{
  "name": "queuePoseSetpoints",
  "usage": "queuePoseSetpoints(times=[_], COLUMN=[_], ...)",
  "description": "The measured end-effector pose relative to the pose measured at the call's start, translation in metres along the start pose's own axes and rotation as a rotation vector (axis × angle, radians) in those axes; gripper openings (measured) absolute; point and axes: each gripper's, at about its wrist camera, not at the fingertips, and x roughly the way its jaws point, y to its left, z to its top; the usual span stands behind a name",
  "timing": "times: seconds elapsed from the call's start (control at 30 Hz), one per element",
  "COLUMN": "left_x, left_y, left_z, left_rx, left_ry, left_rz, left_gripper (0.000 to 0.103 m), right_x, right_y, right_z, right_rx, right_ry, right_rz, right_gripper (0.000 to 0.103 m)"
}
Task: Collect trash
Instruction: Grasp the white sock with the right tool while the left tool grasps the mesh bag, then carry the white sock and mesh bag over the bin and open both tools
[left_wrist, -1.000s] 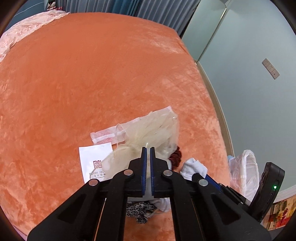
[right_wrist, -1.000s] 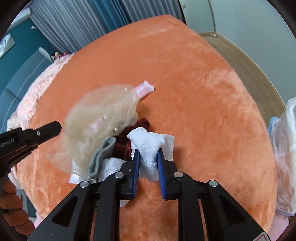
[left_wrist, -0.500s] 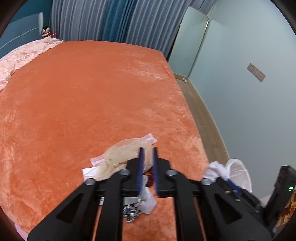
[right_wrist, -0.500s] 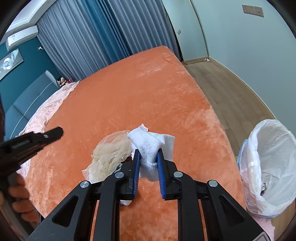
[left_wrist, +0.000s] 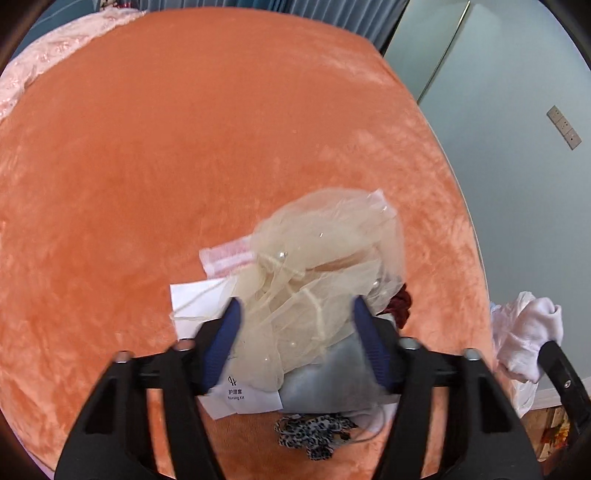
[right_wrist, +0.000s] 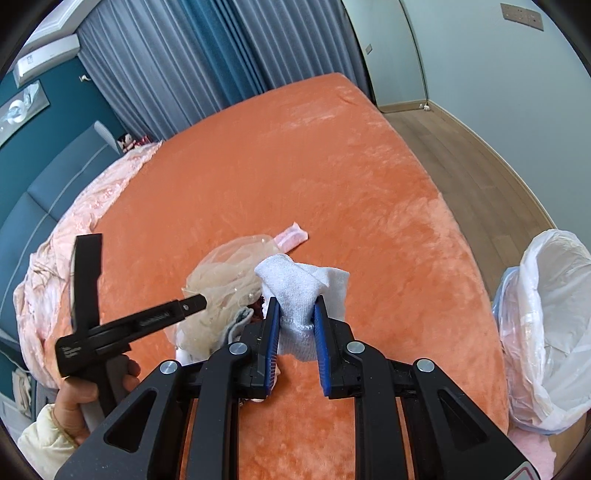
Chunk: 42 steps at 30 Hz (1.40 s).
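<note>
A heap of trash lies on the orange bedspread (left_wrist: 147, 147): a beige tulle net (left_wrist: 325, 258), a white paper packet (left_wrist: 251, 395), a pink-striped wrapper (left_wrist: 225, 258), a grey cloth (left_wrist: 325, 384) and a dark red scrunchie (left_wrist: 400, 306). My left gripper (left_wrist: 299, 325) hangs just above the heap, its jaws opening. The tulle sits between its blue pads without being pressed. My right gripper (right_wrist: 295, 317) is shut on a white cloth (right_wrist: 299, 291), held up off the bed to the right of the heap. The left gripper (right_wrist: 195, 302) shows side-on in the right wrist view.
A bin with a white plastic liner (right_wrist: 546, 314) stands on the floor off the bed's right edge. A leopard-print item (left_wrist: 314, 432) lies at the heap's near side. A pink quilt (right_wrist: 74, 240) covers the bed's far left. Wood floor (right_wrist: 461, 155) runs along the right wall.
My left gripper went from shut to wide open; it rose, then came back down over the tulle. My right gripper lifted the white cloth off the heap and higher above the bed.
</note>
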Motion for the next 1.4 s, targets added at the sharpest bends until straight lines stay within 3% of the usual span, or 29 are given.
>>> queuePoseSetpoints(times=[0.1, 0.13, 0.3, 0.5, 0.8, 1.07, 1.4], left_x=[0.010, 0.008, -0.027, -0.093, -0.210, -0.255, -0.232], left_y=[0.004, 0.003, -0.005, -0.038, -0.143, -0.254, -0.361], left_z=[-0.003, -0.003, 0.004, 0.019, 0.021, -0.003, -0.045], left_rx=[-0.003, -0.003, 0.013, 0.064, 0.207, 0.372, 0.516], left_ry=[0.028, 0.024, -0.057, -0.166, -0.333, -0.353, -0.273], left_rz=[-0.014, -0.011, -0.037, -0.094, -0.258, -0.411, -0.514], left_gripper=[0.004, 0.003, 0.002, 0.002, 0.002, 0.002, 0.002], right_x=[0.010, 0.011, 0.005, -0.035, -0.130, -0.200, -0.236], right_y=[-0.001, -0.001, 0.000, -0.006, -0.034, -0.093, -0.180], right_z=[-0.002, -0.002, 0.001, 0.014, 0.039, 0.034, 0.009], right_rx=[-0.002, 0.001, 0.004, 0.015, 0.042, 0.114, 0.248], right_ry=[0.018, 0.022, 0.008, -0.072, -0.260, -0.385, -0.423], right_rz=[-0.005, -0.005, 0.000, 0.009, -0.009, -0.076, -0.186], right_gripper=[0.017, 0.017, 0.017, 0.017, 0.017, 0.017, 0.017])
